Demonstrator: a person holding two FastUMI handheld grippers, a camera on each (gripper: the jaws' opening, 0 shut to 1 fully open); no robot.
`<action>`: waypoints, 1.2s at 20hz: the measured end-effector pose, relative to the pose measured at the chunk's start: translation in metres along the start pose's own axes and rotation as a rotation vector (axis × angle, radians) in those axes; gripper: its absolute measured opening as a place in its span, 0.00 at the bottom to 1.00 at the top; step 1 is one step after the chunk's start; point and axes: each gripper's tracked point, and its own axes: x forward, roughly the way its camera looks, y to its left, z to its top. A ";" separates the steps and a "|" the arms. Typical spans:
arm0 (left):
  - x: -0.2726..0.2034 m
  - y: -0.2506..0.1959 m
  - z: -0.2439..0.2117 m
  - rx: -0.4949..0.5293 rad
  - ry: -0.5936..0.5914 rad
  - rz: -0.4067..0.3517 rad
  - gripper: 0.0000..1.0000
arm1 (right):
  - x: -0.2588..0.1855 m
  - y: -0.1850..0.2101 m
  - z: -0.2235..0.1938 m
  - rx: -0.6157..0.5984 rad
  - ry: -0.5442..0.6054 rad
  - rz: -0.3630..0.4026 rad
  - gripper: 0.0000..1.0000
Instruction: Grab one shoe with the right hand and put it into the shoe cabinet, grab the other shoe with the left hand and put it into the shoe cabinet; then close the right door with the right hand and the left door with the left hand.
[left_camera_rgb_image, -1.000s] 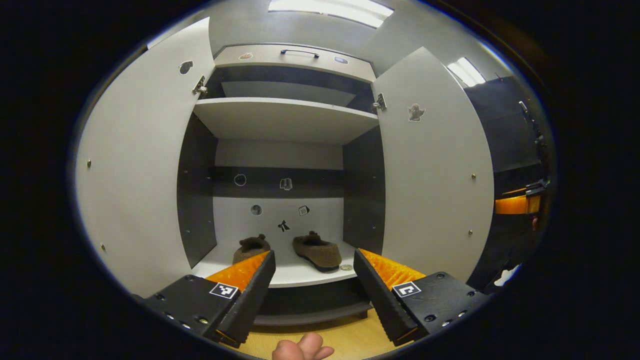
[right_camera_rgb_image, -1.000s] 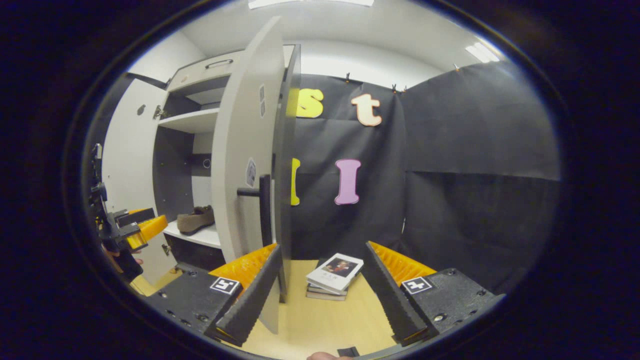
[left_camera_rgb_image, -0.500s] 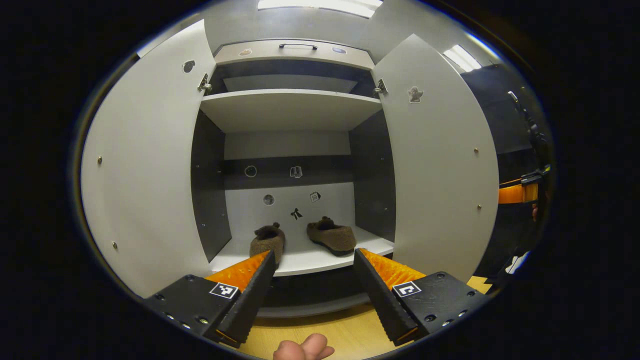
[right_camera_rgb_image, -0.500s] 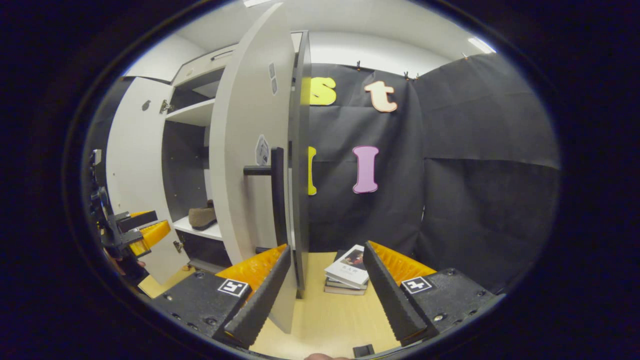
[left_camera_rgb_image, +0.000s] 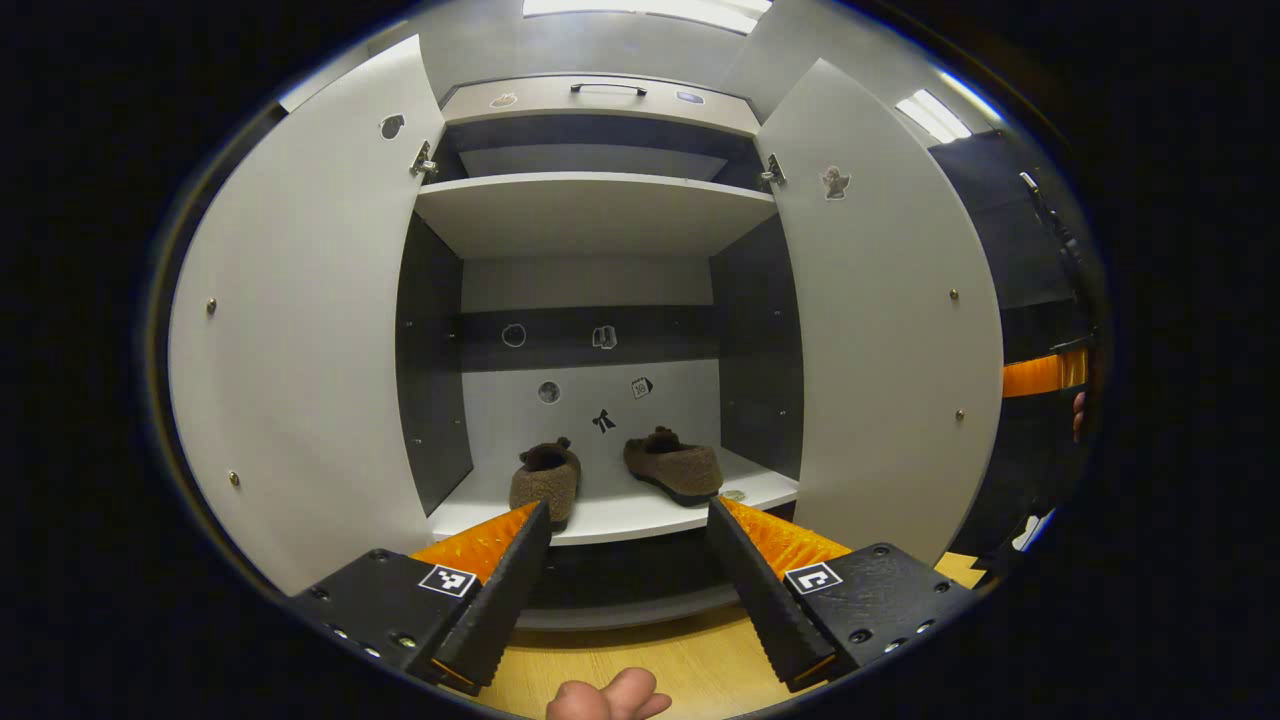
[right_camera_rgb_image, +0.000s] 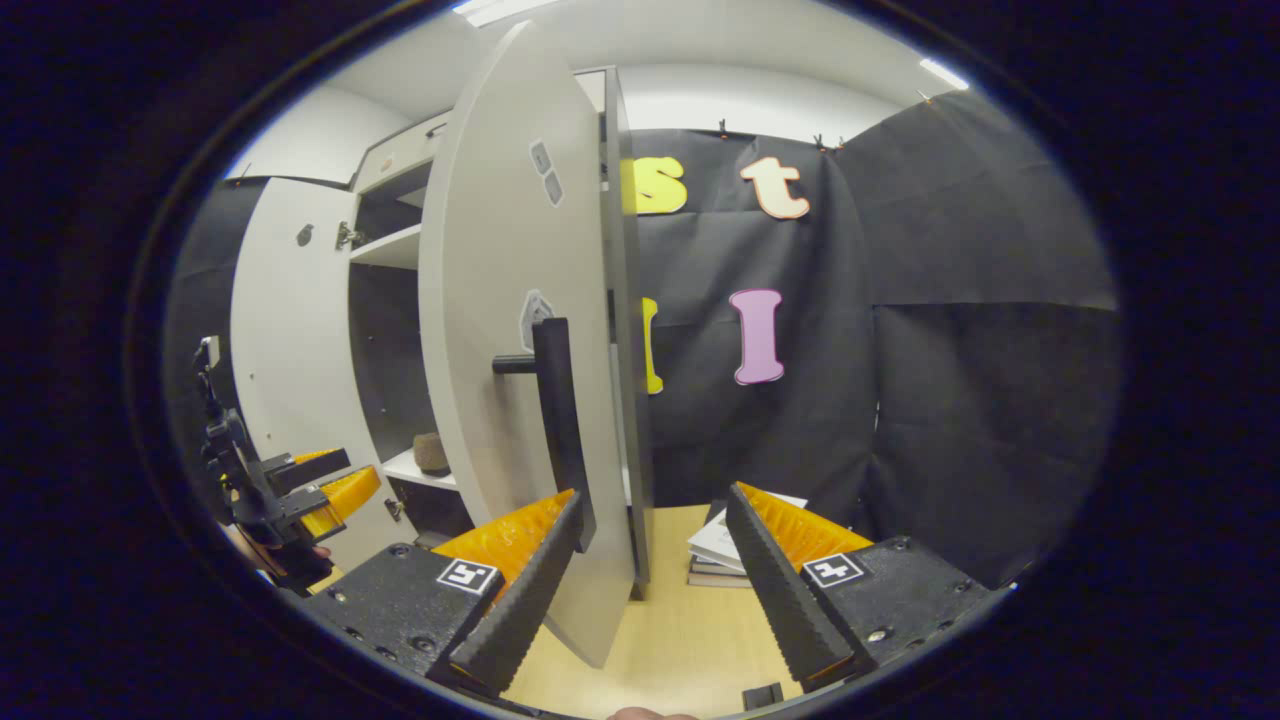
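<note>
Two brown fuzzy shoes sit on the lower shelf of the open shoe cabinet (left_camera_rgb_image: 590, 205): one (left_camera_rgb_image: 545, 480) on the left, the other (left_camera_rgb_image: 675, 468) to its right. My left gripper (left_camera_rgb_image: 628, 508) hangs open and empty in front of that shelf, between the left door (left_camera_rgb_image: 300, 330) and the right door (left_camera_rgb_image: 880, 330). In the right gripper view the right door (right_camera_rgb_image: 500, 300) stands nearly edge-on, its black handle (right_camera_rgb_image: 555, 420) facing me. My right gripper (right_camera_rgb_image: 655, 495) is open, with the door's free edge between its fingers. A shoe (right_camera_rgb_image: 432, 452) peeks out behind the door.
A stack of books (right_camera_rgb_image: 725, 548) lies on the wooden floor (right_camera_rgb_image: 670, 630) beside the black cloth wall, just behind the right door. The left gripper (right_camera_rgb_image: 320, 490) with its hand shows at the left. An upper shelf and a drawer with a handle (left_camera_rgb_image: 608, 90) top the cabinet.
My right gripper has moved closer to the right door, whose edge and handle now loom larger between its fingers. The left gripper has shifted slightly before the cabinet; the shoes have not moved.
</note>
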 end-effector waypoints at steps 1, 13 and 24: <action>-0.001 0.001 0.000 0.000 0.001 0.004 0.96 | 0.001 0.008 -0.001 0.001 0.000 0.025 0.96; -0.030 0.028 -0.010 0.016 0.026 0.096 0.96 | 0.017 0.058 -0.005 0.019 0.020 0.166 0.96; -0.054 0.065 -0.022 0.023 0.050 0.206 0.96 | 0.062 0.125 0.004 0.023 0.020 0.334 0.96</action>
